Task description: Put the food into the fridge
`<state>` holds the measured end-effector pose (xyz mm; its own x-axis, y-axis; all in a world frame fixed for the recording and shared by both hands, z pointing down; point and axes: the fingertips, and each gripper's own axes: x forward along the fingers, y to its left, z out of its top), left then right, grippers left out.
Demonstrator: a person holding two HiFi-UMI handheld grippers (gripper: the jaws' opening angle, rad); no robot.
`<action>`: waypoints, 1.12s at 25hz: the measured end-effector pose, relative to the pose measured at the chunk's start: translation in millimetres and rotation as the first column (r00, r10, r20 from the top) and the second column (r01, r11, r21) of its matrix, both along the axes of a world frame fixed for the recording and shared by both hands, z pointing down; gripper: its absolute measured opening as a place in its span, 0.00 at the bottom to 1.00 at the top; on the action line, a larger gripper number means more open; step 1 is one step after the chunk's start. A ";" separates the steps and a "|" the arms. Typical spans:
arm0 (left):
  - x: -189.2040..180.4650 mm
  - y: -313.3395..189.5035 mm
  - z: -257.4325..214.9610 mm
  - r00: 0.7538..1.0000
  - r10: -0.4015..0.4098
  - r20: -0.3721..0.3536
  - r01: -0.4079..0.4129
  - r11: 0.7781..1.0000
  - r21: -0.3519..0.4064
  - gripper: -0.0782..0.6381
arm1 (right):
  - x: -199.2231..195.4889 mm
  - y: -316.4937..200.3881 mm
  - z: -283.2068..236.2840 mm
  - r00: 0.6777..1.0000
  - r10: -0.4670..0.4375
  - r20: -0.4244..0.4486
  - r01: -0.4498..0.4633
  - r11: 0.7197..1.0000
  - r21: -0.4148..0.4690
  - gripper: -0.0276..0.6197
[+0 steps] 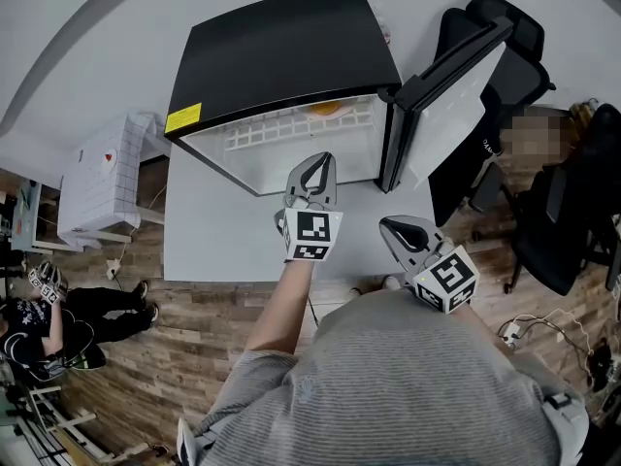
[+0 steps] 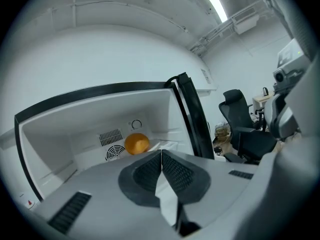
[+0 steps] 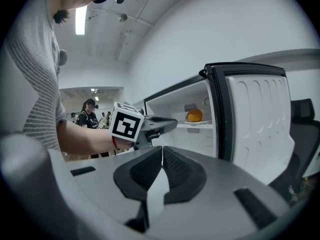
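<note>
A black mini fridge (image 1: 281,47) stands on a white table (image 1: 213,226) with its door (image 1: 437,95) swung open to the right. An orange (image 1: 326,108) lies on the white shelf inside, also seen as the orange (image 2: 136,143) near the back wall vent and as the orange (image 3: 194,115). My left gripper (image 1: 318,161) hovers just in front of the fridge opening, shut with nothing in it (image 2: 161,151). My right gripper (image 1: 388,224) hangs further back near the table's front edge, shut and empty (image 3: 162,148). The left gripper (image 3: 167,123) shows ahead of it.
Black office chairs (image 1: 485,37) stand to the right beyond the open door. A white box (image 1: 97,178) sits left of the table. A person (image 1: 44,314) sits on the wooden floor at lower left. More people (image 3: 90,114) stand far behind.
</note>
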<state>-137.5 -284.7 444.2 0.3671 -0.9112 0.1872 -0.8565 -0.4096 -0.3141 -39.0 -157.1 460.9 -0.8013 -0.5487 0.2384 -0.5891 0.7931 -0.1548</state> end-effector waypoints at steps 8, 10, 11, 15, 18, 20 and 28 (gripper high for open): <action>29.5 32.9 10.2 0.997 0.069 -0.023 -0.069 0.997 -0.020 0.13 | 1.1 -3.6 -6.2 1.000 0.005 0.013 -0.005 1.000 0.018 0.06; 35.8 41.5 14.6 0.996 0.080 -0.029 -0.081 0.996 -0.033 0.13 | 2.7 -4.5 -4.3 1.000 0.009 0.023 -0.009 1.000 0.016 0.06; 38.9 46.4 17.2 0.996 0.085 -0.033 -0.087 0.995 -0.042 0.13 | 3.4 -5.0 -3.8 0.999 0.011 0.030 -0.012 1.000 0.016 0.06; 50.2 70.0 25.7 0.992 0.111 -0.065 -0.117 0.989 -0.089 0.13 | 4.9 -5.5 -4.2 1.000 0.006 0.007 -0.006 1.000 0.009 0.06; 52.5 89.9 30.3 0.987 0.111 -0.117 -0.125 0.984 -0.125 0.13 | 5.9 -5.6 -5.6 1.000 0.000 -0.013 0.000 1.000 0.002 0.06; 52.0 103.3 35.2 0.984 0.100 -0.146 -0.122 0.981 -0.152 0.13 | 6.7 -5.8 -1.8 1.000 0.002 0.011 -0.002 1.000 0.003 0.06; 67.9 121.5 43.6 0.983 0.139 -0.122 -0.160 0.970 -0.182 0.13 | 5.4 -6.0 -0.7 1.000 -0.020 0.020 0.020 1.000 0.013 0.06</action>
